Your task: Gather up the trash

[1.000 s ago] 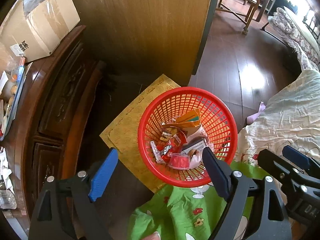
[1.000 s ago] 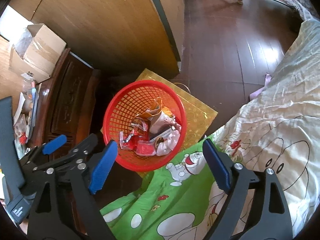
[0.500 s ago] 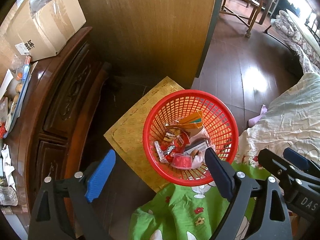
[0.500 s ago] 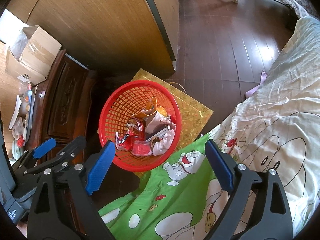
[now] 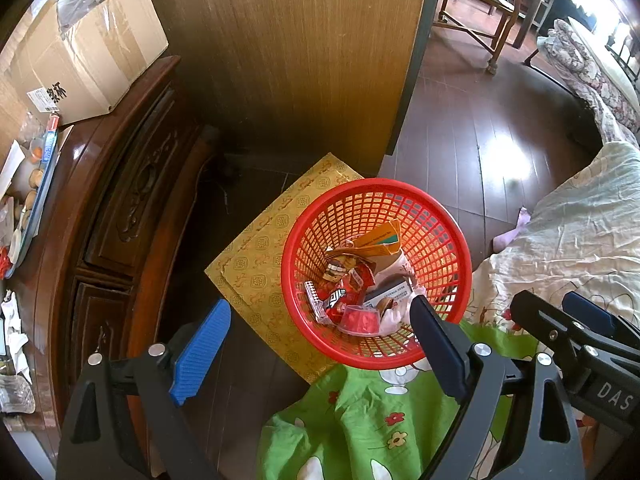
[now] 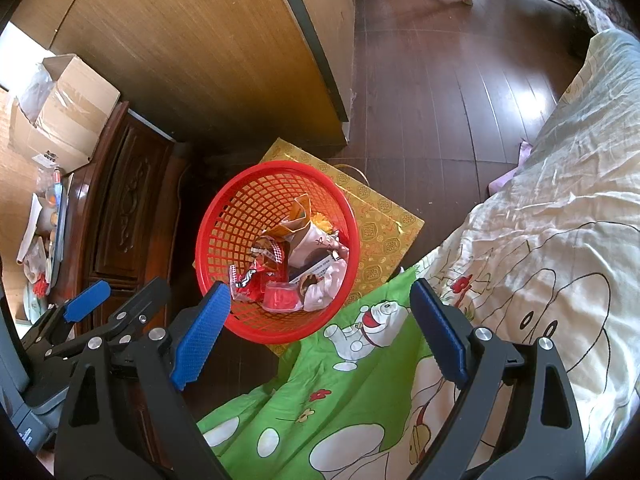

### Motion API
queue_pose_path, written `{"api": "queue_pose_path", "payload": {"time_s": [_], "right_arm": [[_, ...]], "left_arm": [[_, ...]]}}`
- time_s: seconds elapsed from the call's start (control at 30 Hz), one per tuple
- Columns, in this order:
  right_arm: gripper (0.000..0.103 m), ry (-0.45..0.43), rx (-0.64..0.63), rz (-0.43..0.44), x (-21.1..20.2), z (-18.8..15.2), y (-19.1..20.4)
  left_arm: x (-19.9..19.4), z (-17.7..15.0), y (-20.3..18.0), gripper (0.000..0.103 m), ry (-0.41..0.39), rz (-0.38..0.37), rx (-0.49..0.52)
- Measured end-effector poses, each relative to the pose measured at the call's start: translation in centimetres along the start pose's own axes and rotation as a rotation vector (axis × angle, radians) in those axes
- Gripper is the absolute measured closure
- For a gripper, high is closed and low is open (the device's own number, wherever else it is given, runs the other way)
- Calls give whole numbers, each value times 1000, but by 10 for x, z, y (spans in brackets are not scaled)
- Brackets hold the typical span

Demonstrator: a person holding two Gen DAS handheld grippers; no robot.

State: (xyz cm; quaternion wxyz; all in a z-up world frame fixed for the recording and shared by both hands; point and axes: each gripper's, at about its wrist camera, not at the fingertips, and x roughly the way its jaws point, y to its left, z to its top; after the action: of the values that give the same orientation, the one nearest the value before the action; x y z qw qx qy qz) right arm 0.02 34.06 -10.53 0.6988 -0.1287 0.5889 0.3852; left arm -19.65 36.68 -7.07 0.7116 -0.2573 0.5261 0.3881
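Observation:
A red mesh basket [image 5: 436, 240] stands on the floor and holds trash: crumpled snack wrappers [image 5: 348, 280], an orange carton [image 5: 380, 238] and a small red cup [image 5: 360, 320]. The right wrist view shows the same basket [image 6: 236, 216] and cup [image 6: 280, 298]. My left gripper [image 5: 318, 308] hangs open high above the basket's near side, nothing between its blue pads. My right gripper [image 6: 320, 292] is open too, over the basket's near rim and the green blanket, and holds nothing. The two grippers are side by side, each at the edge of the other's view.
The basket rests on a flat yellow patterned package [image 5: 256, 248]. A dark carved cabinet [image 5: 132, 200] with a cardboard box [image 5: 88, 52] stands to the left, a wooden panel [image 5: 300, 60] behind. A bed with a cream quilt [image 6: 540, 220] and green cartoon blanket [image 6: 340, 400] lies on the right.
Both grippers' jaws stand a touch wider than a second ago. The hands and the basket have kept their places.

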Motion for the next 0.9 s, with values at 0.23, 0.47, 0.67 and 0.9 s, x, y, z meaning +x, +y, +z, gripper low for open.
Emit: {"api": "queue_pose_path", "payload": {"time_s": [0.23,0.47,0.67,0.9], "right_arm": [[15,-2,3,-3,-1,0,-1],[15,-2,5,-3,-1,0,0],[15,-2,4,-3,-1,0,0],[15,-2,5,-4,0,0,0]], "left_arm": [[-1,1,2,14,3,6,-9],[-1,1,1,14,2,8,-8],[-1,1,1,14,3,5,-7],[0,0,1,14,6,3,-3]]}}
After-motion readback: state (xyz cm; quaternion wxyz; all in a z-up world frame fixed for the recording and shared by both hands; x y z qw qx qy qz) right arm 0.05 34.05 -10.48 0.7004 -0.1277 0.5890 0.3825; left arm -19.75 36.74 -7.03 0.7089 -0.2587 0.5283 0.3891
